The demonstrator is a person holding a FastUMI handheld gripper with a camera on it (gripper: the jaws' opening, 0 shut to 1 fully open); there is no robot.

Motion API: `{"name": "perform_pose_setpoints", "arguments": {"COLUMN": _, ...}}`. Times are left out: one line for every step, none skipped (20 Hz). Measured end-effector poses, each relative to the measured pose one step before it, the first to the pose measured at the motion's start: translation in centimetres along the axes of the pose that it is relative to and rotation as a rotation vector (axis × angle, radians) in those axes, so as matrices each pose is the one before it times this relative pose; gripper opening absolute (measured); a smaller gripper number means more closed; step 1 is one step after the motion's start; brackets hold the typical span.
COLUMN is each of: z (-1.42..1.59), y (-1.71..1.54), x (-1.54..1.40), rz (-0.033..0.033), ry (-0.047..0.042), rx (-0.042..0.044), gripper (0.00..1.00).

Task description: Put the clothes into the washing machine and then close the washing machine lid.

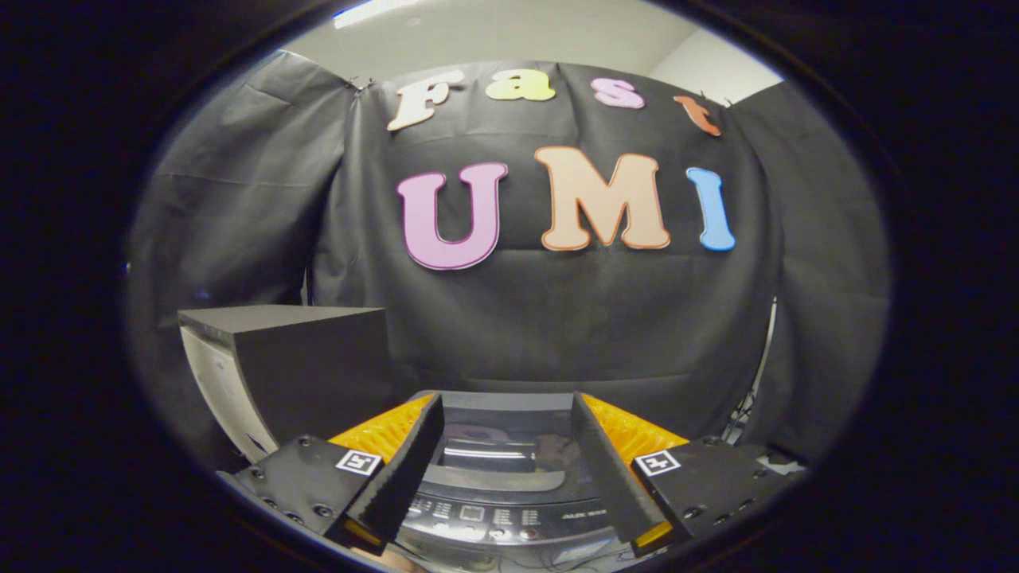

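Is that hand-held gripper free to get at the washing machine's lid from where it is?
Probably yes. The hand-held gripper is open and holds nothing, and the washing machine lies just ahead between its fingers, lid apparently down, with nothing between.

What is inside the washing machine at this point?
The washing machine sits beyond the open, empty gripper. Its glossy lid lies shut, showing reflections, so the drum is covered and any clothes inside cannot be seen.
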State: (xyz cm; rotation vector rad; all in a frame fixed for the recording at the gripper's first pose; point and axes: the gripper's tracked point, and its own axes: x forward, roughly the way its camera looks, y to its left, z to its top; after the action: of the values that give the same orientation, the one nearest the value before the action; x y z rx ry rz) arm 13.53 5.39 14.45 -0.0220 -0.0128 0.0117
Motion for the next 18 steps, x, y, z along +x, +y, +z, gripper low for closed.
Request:
{"name": "perform_pose_setpoints", "arguments": {"z": -0.175, "y": -0.75, "x": -0.973, "rz": -0.00935, "ry": -0.01808, "rx": -0.02967, "gripper": 1.0}}
{"name": "perform_pose_setpoints", "arguments": {"z": -0.387, "y": -0.637, "x": -1.123, "rz": -0.00455, "ry": -0.01392, "rx": -0.02682, "gripper": 1.0}}
{"name": "perform_pose_setpoints", "arguments": {"z": -0.545, "y": -0.353, "x": -1.17, "rz": 0.0014, "ry": -0.00512, "rx": -0.01127, "gripper": 1.0}}
{"name": "perform_pose_setpoints", "arguments": {"z": -0.64, "y": -0.031, "x": -1.093, "rz": 0.00721, "ry": -0.00379, "rx": 0.00038, "gripper": 1.0}}
{"name": "perform_pose_setpoints", "arguments": {"z": -0.683, "y": -0.062, "x": -1.108, "rz": 0.01093, "ry": -0.0084, "rx": 0.01049, "gripper": 1.0}}
{"name": "perform_pose_setpoints", "arguments": {"z": -0.559, "y": 0.087, "x": -1.11, "rz": 0.01811, "ry": -0.00896, "rx": 0.01529, "gripper": 1.0}}
{"name": "perform_pose_setpoints", "arguments": {"z": -0.662, "y": 0.202, "x": -0.93, "rz": 0.01619, "ry": -0.00871, "rx": 0.0165, "gripper": 0.99}}
{"name": "perform_pose_setpoints", "arguments": {"z": -0.713, "y": -0.144, "x": -0.862, "rz": 0.00982, "ry": -0.00867, "rx": 0.01196, "gripper": 0.99}}
{"name": "perform_pose_setpoints", "arguments": {"z": -0.771, "y": -0.217, "x": -0.671, "rz": -0.0034, "ry": -0.0018, "rx": 0.01108, "gripper": 0.99}}
{"name": "perform_pose_setpoints", "arguments": {"z": -0.885, "y": -0.383, "x": -0.749, "rz": -0.00715, "ry": 0.00395, "rx": 0.01078, "gripper": 0.99}}
{"name": "perform_pose_setpoints", "arguments": {"z": -0.725, "y": -0.238, "x": -0.538, "rz": -0.00732, "ry": 0.00861, "rx": 0.00968, "gripper": 0.99}}
{"name": "perform_pose_setpoints", "arguments": {"z": -0.8, "y": -0.015, "x": -0.506, "rz": -0.00694, "ry": 0.00662, "rx": 0.00624, "gripper": 0.99}}
{"name": "perform_pose_setpoints", "arguments": {"z": -0.464, "y": -0.114, "x": -0.441, "rz": -0.00683, "ry": 0.005, "rx": 0.00357, "gripper": 0.99}}
{"name": "perform_pose_setpoints", "arguments": {"z": -0.494, "y": -0.168, "x": -0.602, "rz": -0.0062, "ry": 0.00375, "rx": 0.00183, "gripper": 0.99}}
{"name": "perform_pose_setpoints", "arguments": {"z": -0.259, "y": -0.151, "x": -0.231, "rz": -0.00657, "ry": 0.0, "rx": -0.00156, "gripper": 1.0}}
{"name": "perform_pose_setpoints", "arguments": {"z": -0.215, "y": -0.2, "x": -0.234, "rz": -0.0068, "ry": 0.00231, "rx": -0.00156, "gripper": 1.0}}
{"name": "perform_pose_setpoints", "arguments": {"z": -0.409, "y": -0.093, "x": -0.293, "rz": -0.00204, "ry": 0.00535, "rx": 0.00177, "gripper": 1.0}}
{"name": "perform_pose_setpoints", "arguments": {"z": -0.603, "y": 0.054, "x": -0.331, "rz": -0.00052, "ry": 0.00882, "rx": 0.00196, "gripper": 0.99}}
